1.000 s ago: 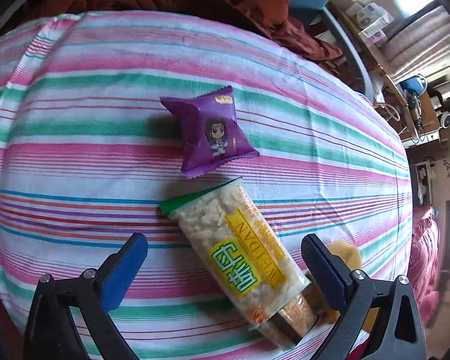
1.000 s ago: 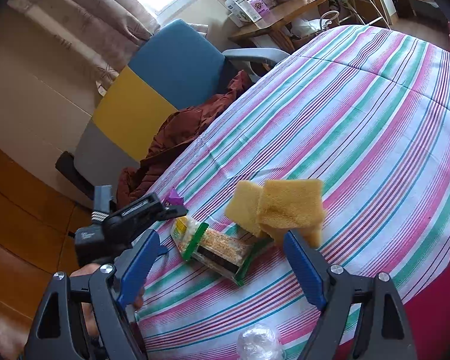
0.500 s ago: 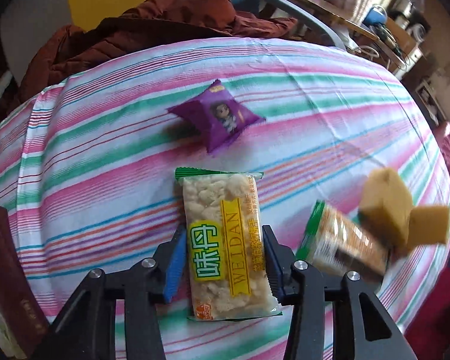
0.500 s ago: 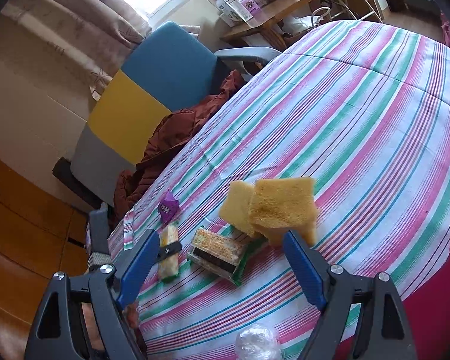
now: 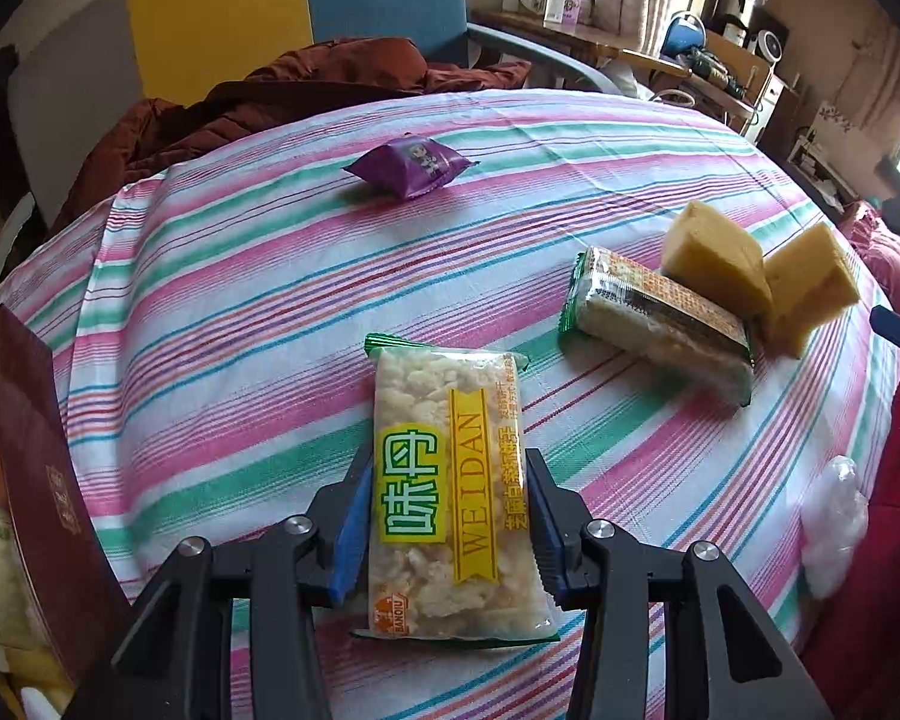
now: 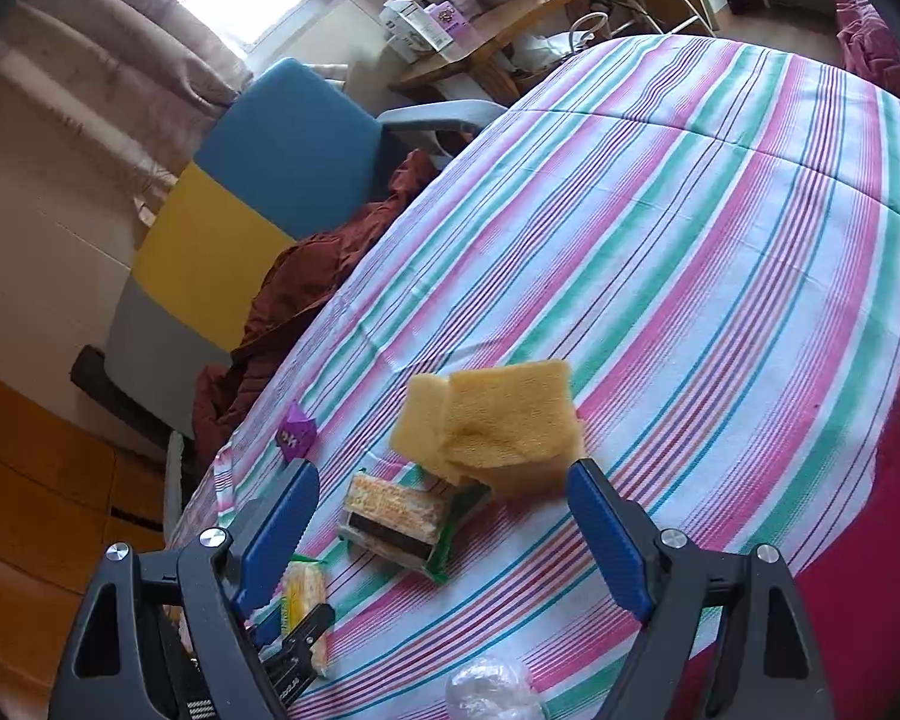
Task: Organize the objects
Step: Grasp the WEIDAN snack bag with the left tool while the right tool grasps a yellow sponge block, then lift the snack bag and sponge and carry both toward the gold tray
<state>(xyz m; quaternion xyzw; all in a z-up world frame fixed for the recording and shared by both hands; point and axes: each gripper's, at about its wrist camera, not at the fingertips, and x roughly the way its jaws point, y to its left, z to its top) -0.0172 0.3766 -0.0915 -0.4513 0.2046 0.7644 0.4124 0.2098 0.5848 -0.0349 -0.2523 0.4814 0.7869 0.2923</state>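
left wrist view, left to right: dark red box [image 5: 30,468] open at the left edge, just beside the striped bed cover [image 5: 240,300]; likely the place to drop things in, a guess only. left gripper [image 5: 447,531] clenched on the rice-cracker pack [image 5: 450,480], blue fingers [image 5: 351,525] pressing both long sides at its lower half, far end jutting forward, seemingly lifted clear of the cover. purple snack pouch [image 5: 411,168] well beyond, lying loose. second cracker pack [image 5: 660,318] to the right, touching the yellow sponges [image 5: 714,258] stacked against it.

for the carry: keep squeeze light, crackers brittle and film slippery; hold pack level, swing left toward the box, lower before letting go.

pose: left gripper pitched steeply down, pack lengthwise along the fingers.

right wrist view: right gripper [image 6: 444,531] released, fingers [image 6: 279,525] wide apart with nothing between, tilted down above second pack and sponges, touching neither. clear wrapper ball [image 6: 489,687] near the bed edge below.
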